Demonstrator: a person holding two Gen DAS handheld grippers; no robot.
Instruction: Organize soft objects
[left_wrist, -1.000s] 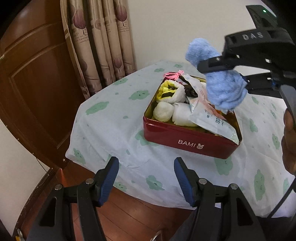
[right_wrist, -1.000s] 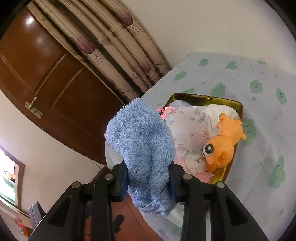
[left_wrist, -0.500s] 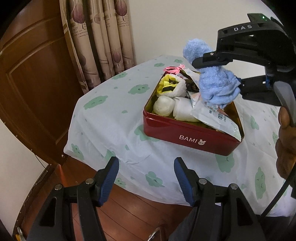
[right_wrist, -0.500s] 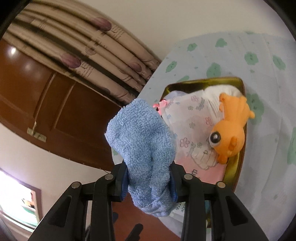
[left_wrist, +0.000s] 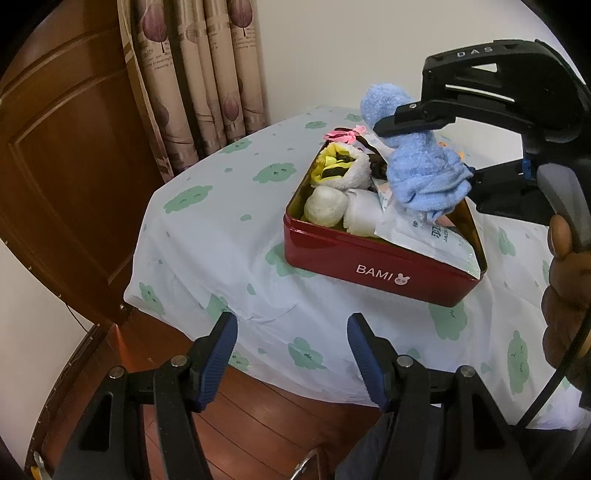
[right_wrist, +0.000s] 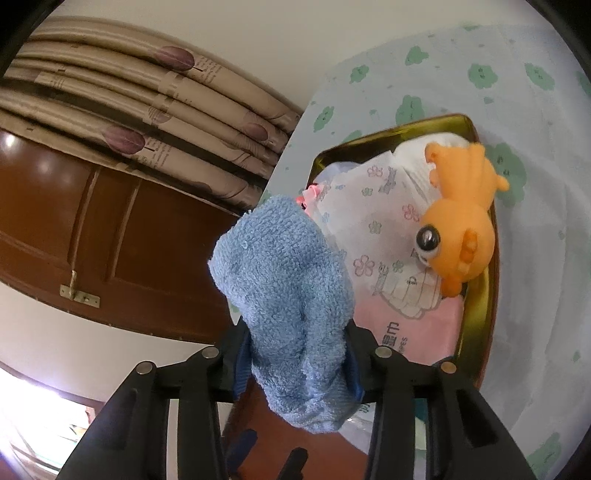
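Over on the left we've got the door (left_wrist: 55, 184) and curtain (left_wrist: 199, 74), then the table (left_wrist: 221, 229) with its cloud-print cloth. Our left gripper (left_wrist: 291, 354) hangs off the table's near edge, jaws wide apart, nothing in them. Moving right, the red tin (left_wrist: 369, 266) sits on the cloth, stuffed with a yellow-and-black roll (left_wrist: 340, 170), a white roll (left_wrist: 327, 205), a wipes pack (right_wrist: 384, 229) and an orange toy (right_wrist: 461, 229). Right above the tin, our right gripper (right_wrist: 295, 354) is clamped on the blue sock (right_wrist: 288, 280), which dangles over the pack, not in the tin yet.
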